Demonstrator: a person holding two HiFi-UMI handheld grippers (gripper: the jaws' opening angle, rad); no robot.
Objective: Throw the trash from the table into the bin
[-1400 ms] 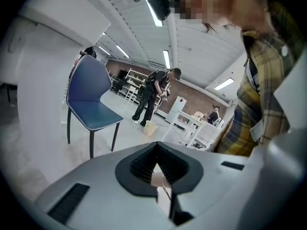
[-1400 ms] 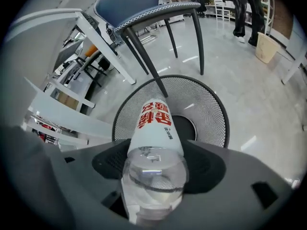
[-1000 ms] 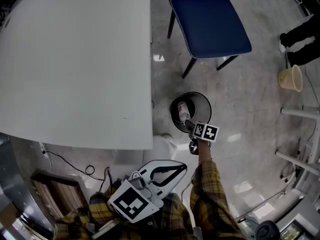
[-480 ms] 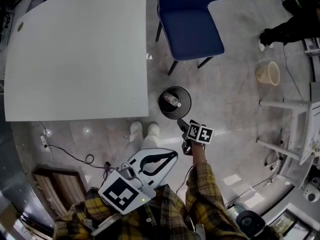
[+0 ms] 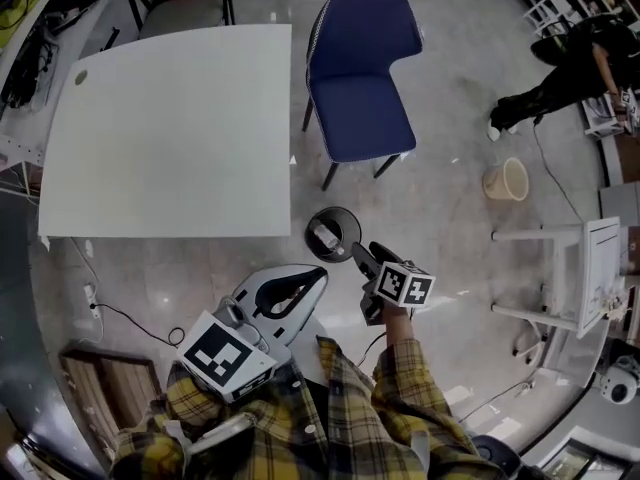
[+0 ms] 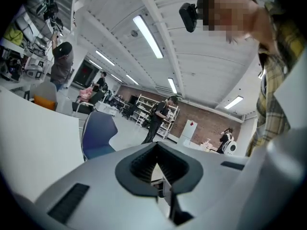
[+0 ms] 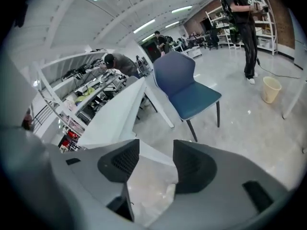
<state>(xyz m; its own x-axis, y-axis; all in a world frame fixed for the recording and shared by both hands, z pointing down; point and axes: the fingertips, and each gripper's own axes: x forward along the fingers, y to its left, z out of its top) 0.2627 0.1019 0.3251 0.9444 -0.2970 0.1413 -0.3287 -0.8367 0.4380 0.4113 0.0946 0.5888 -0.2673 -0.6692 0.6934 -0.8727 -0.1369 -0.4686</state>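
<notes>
The black round bin (image 5: pixel 345 216) stands on the floor between the white table (image 5: pixel 170 128) and my grippers, with a pale bottle (image 5: pixel 325 237) lying inside it. No trash shows on the table top. My right gripper (image 5: pixel 358 251) hangs just right of the bin; in the right gripper view (image 7: pixel 156 159) its jaws stand apart and are closing, with nothing between them. My left gripper (image 5: pixel 320 272) is held close to my body below the bin. In the left gripper view (image 6: pixel 156 145) its tips meet on nothing.
A blue chair (image 5: pixel 360 78) stands beside the table's right edge, above the bin. A beige bucket (image 5: pixel 506 180) and white frame legs (image 5: pixel 545 273) are on the floor to the right. A person in black (image 5: pixel 560 68) is at the far right. A cable (image 5: pixel 130 318) trails under the table.
Both grippers have risen, and the table and bin look smaller and farther below. The right gripper has come up away from the bin's rim and its jaws have narrowed.
</notes>
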